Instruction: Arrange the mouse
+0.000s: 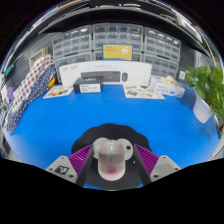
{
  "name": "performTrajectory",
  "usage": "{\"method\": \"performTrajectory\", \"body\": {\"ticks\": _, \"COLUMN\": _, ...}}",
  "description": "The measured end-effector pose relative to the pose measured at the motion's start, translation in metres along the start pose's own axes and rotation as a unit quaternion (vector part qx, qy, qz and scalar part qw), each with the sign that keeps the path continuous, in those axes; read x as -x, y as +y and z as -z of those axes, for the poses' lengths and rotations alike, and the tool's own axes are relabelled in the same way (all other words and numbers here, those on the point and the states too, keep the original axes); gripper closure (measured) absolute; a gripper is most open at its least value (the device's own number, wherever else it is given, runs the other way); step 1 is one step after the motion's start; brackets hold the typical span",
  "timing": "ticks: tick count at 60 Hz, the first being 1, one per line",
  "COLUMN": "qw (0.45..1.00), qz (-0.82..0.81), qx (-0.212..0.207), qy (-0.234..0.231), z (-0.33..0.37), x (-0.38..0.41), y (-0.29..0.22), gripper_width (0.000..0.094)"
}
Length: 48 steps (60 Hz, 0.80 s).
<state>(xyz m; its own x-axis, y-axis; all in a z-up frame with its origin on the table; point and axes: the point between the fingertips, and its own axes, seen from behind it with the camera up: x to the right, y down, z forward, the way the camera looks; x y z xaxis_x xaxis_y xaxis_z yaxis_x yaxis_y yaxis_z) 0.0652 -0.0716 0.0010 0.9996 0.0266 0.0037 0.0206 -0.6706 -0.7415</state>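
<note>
A pale beige mouse (111, 158) with a scroll wheel and a small pink mark on its back sits between my gripper's (111, 160) two purple pads (80, 160). Both pads press against its sides. Under and behind the mouse is a round black mouse pad (108, 133) lying on the blue table (60, 125). I cannot tell whether the mouse rests on the pad or hangs just above it.
A white box (105, 73) stands at the table's far edge, with small cartons (90, 87) and papers (145, 92) in front of it. A green plant (208, 85) is at the right. Shelving with drawers (110, 42) lines the back wall.
</note>
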Motion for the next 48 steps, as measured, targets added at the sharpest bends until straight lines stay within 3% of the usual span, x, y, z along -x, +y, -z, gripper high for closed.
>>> {"method": "performTrajectory", "body": {"ticks": 24, "qw": 0.996, "qz": 0.011, "qx": -0.088, "qy": -0.008, "z": 0.133, "x": 0.045, "y": -0.117, "gripper_width": 0.0076}}
{"method": "performTrajectory", "body": {"ticks": 48, "qw": 0.994, "qz": -0.005, "qx": -0.11, "qy": -0.017, "z": 0.196, "x": 0.074, "y": -0.134, "gripper_width": 0.0076}}
